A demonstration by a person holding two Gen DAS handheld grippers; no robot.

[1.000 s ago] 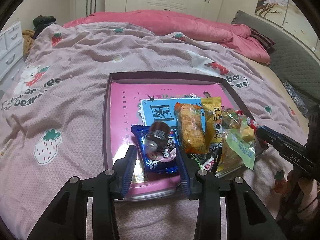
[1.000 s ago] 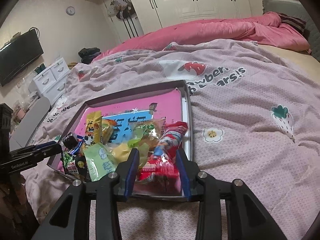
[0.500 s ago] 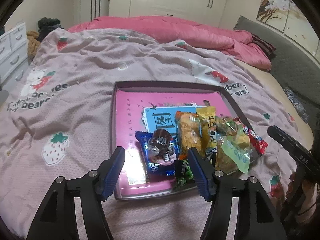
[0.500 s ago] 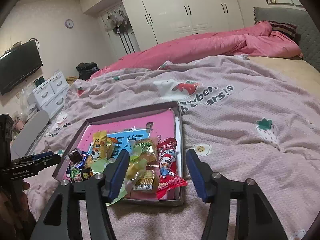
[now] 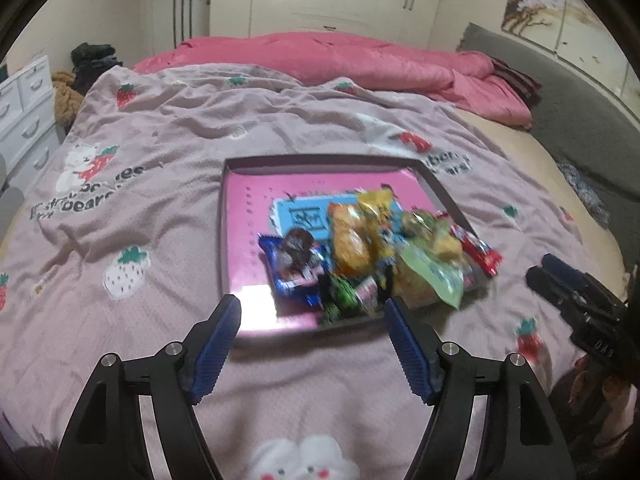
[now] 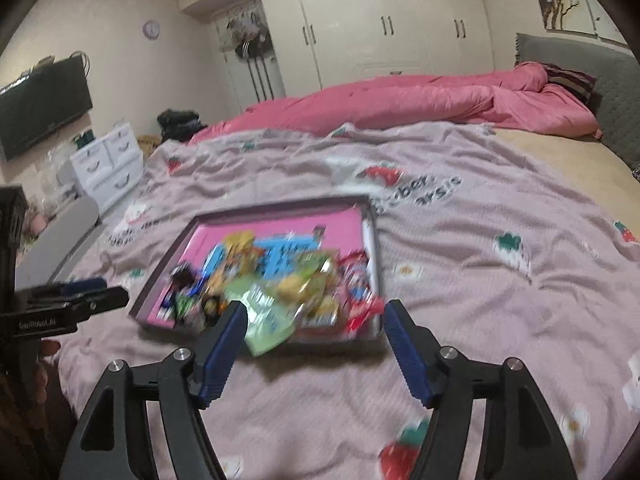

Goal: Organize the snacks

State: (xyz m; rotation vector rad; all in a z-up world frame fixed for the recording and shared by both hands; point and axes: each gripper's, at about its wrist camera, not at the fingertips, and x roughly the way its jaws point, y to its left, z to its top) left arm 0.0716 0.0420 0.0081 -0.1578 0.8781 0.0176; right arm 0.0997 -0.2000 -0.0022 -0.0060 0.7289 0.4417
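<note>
A shallow pink tray [image 5: 240, 220] [image 6: 280, 224] lies on the bed with a row of snack packets along its near edge. From left to right: a blue chocolate packet [image 5: 294, 264], an orange packet [image 5: 350, 236], a green packet [image 5: 434, 276] [image 6: 266, 316] and a red packet [image 5: 478, 250] [image 6: 358, 292]. My left gripper [image 5: 312, 330] hangs just short of the tray's near edge, jaws opening, nothing between them. My right gripper [image 6: 312, 330] hovers before the tray's right end, jaws opening, empty. Each gripper shows in the other's view: the right gripper [image 5: 576, 292], the left gripper [image 6: 76, 300].
The tray rests on a lilac strawberry-print blanket [image 5: 160, 208]. A rumpled pink duvet [image 5: 340, 60] lies across the far side of the bed. White drawers [image 6: 106, 164] and a wall television [image 6: 42, 108] stand at the left. A grey headboard [image 5: 568, 96] is at the right.
Both grippers opened and drew back and up from the tray. The left let go of the blue chocolate packet, the right of the red packet; both packets stay in the tray.
</note>
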